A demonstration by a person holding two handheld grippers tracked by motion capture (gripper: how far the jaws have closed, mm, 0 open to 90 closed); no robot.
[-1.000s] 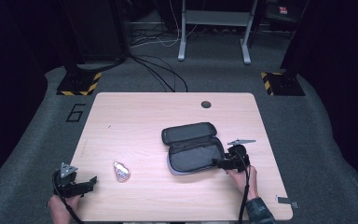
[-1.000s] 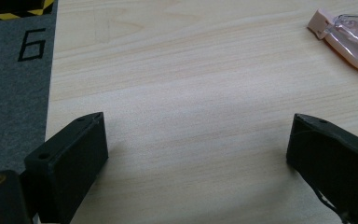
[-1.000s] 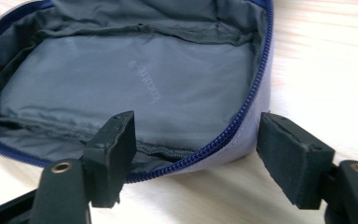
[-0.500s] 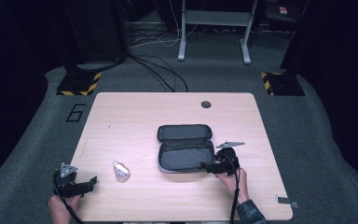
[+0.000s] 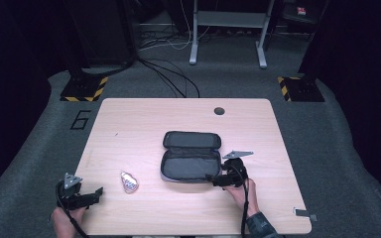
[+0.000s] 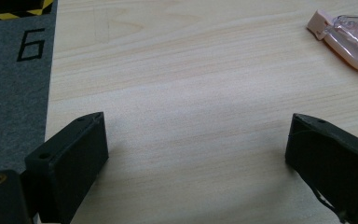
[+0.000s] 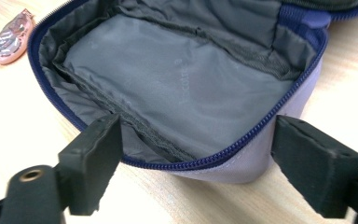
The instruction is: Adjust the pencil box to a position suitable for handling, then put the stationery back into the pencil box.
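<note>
An open zip pouch [image 5: 191,156] lies near the middle of the wooden table [image 5: 144,119], its lid folded back toward the far edge and its grey lining showing. The right gripper [image 5: 214,179] sits at the pouch's near right corner; its jaws have just been opening and now stand wide, with that corner between them in the right gripper view [image 7: 242,163] but the pads clear of it. The left gripper [image 5: 97,194] rests by the table's near left corner, jaws spread over bare wood and holding nothing. A small pink clear-fronted packet [image 5: 129,181] lies between the left gripper and the pouch, apart from both.
</note>
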